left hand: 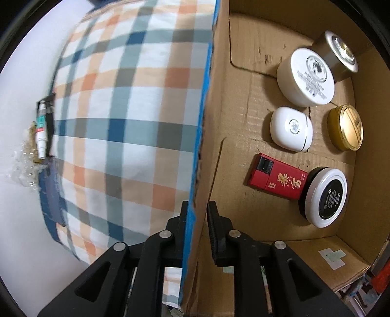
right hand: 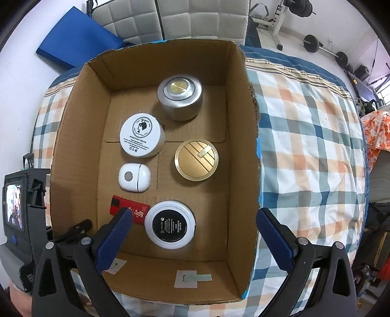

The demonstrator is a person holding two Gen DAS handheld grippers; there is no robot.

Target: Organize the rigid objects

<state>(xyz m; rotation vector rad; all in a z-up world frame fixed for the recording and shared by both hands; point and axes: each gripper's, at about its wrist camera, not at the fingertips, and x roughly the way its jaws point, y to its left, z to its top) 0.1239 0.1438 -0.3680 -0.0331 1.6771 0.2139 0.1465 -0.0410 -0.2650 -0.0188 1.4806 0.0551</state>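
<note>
An open cardboard box (right hand: 243, 136) sits on a checked bedspread (right hand: 304, 146). Inside lie a silver jar (right hand: 180, 97), a white cream jar (right hand: 141, 135), a gold compact (right hand: 196, 159), a white case (right hand: 134, 176), a red box (right hand: 136, 212) and a black-and-white jar (right hand: 170, 228). All of them show in the left wrist view too, with the red box (left hand: 277, 179) nearest. My left gripper (left hand: 197, 214) is shut on the box's left wall (left hand: 207, 136), one finger on each side. My right gripper (right hand: 192, 226) is open and empty above the box's near end.
A small tube (left hand: 41, 129) and crumpled plastic (left hand: 22, 165) lie beyond the bedspread's far edge. A blue mat (right hand: 78, 39) and padded headboard (right hand: 170, 19) stand behind the box. Weights (right hand: 324, 48) and clutter lie at the right.
</note>
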